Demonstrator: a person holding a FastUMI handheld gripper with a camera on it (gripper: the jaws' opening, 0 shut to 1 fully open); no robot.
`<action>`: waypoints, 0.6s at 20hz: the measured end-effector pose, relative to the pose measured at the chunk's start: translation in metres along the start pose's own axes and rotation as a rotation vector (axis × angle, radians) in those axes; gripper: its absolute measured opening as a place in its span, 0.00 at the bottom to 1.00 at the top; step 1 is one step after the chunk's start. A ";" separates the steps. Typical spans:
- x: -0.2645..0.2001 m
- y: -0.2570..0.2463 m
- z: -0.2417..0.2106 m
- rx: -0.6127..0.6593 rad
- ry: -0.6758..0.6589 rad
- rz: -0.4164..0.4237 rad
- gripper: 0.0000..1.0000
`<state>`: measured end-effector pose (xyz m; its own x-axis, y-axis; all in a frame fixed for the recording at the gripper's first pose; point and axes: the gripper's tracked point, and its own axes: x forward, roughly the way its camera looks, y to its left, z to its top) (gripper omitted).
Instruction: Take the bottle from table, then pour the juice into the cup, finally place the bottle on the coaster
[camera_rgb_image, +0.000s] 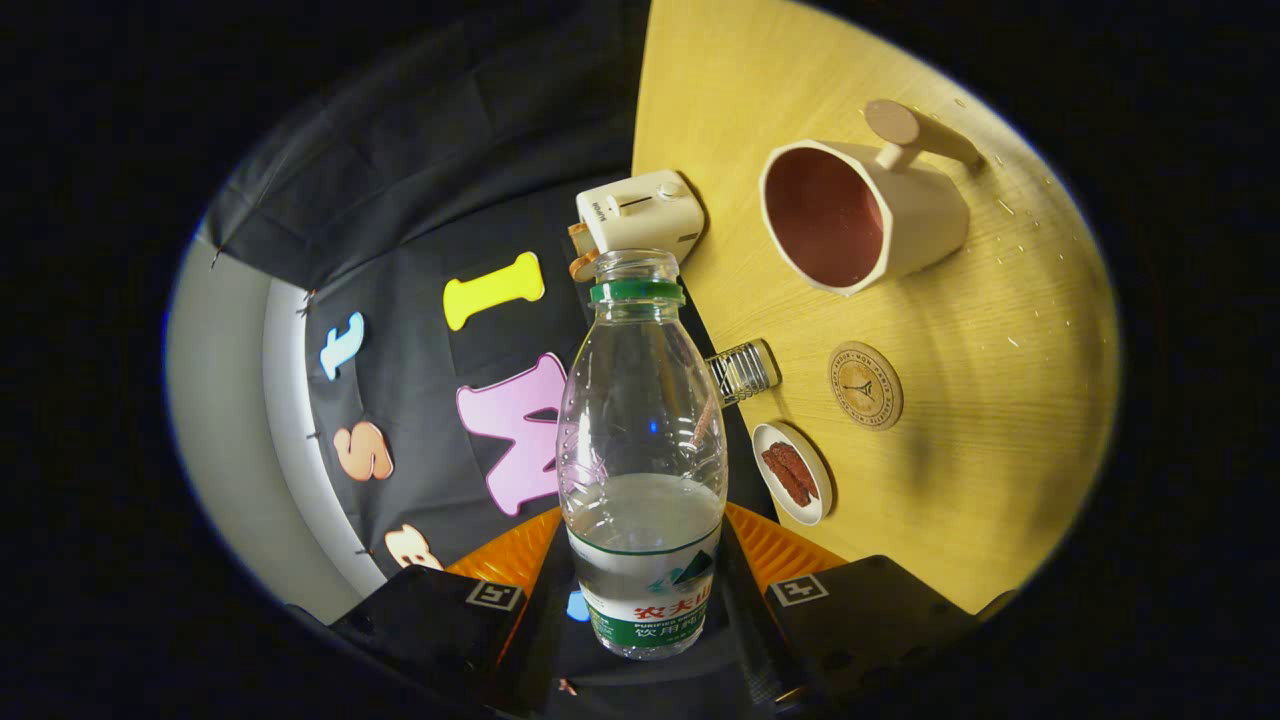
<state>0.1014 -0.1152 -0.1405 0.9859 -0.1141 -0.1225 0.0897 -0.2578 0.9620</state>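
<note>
Claw (645, 590) pinching bottle (642, 450) w/ both fingers, bottle tipped, cup (860, 215) at 2 o'clock beyond; I'd bring neck over cup rim, pour slow, avoid table (1000, 450) spills.

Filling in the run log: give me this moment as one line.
tongs: shut on bottle | bottle: uncapped, part full, tilted with the view | cup: beyond, no liquid seen inside | coaster: bare | stage: mid-task

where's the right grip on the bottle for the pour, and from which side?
Grip the bottle low on its labelled body, side-on, one finger per flank, as the tongs hold it now. The body is wide and round there; the neck narrows and must stay clear, open mouth toward the cup.
</note>
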 end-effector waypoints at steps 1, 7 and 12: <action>-0.001 -0.001 -0.002 -0.058 -0.004 0.005 0.74; 0.000 -0.011 -0.004 -0.457 -0.062 0.001 0.74; 0.011 -0.012 -0.001 -0.839 -0.136 -0.012 0.74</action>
<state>0.1116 -0.1124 -0.1537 0.9635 -0.2439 -0.1107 0.2282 0.5311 0.8160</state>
